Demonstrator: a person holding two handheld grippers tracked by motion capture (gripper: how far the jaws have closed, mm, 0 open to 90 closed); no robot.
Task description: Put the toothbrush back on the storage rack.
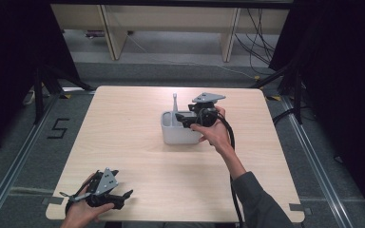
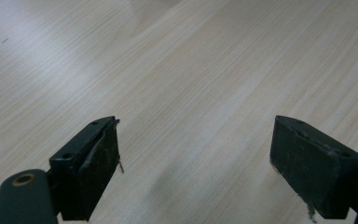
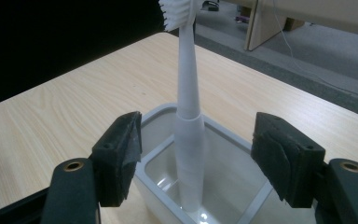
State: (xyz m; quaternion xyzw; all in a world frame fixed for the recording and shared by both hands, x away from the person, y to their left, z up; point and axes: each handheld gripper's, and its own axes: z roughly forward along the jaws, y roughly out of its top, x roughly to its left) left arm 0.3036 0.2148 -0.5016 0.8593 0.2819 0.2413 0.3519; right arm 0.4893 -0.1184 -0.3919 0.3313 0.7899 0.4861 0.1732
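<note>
High view
- Holder [image 1: 180, 134]: white box near the middle of the surface [image 1: 138, 156], the landmark for every place below.
- Toothbrush [image 1: 175, 103]: upright inside the holder at its far left, head rising above the rim.
- Right gripper [image 1: 183, 119]: hovering over the holder's far right part, pointed left toward the toothbrush, just beside it.
- Left gripper [image 1: 123, 195]: well apart from the holder, low at the near left edge of the surface, idle.

Left gripper view
- State: spread wide, nothing between the pads, bare wood beyond.
- Risk: little from here, being so far from the holder.

Right gripper view
- State: spread, pads either side of the toothbrush [image 3: 189, 126] with a clear gap each side, not pinching.
- Toothbrush: standing in the holder [image 3: 154, 122], leaning slightly, foot against the near wall.
- Risk, off-centre closing: likely to have one pad arrive first and tip the handle over against the rim.
- Risk, smooth tapered handle: likely to slip or swivel under a light pinch.
- Risk, low approach: likely to catch the rim and drag or tilt the light holder.
- Risk, slanted lift: likely to hook the foot on the wall and pull the holder along.
</note>
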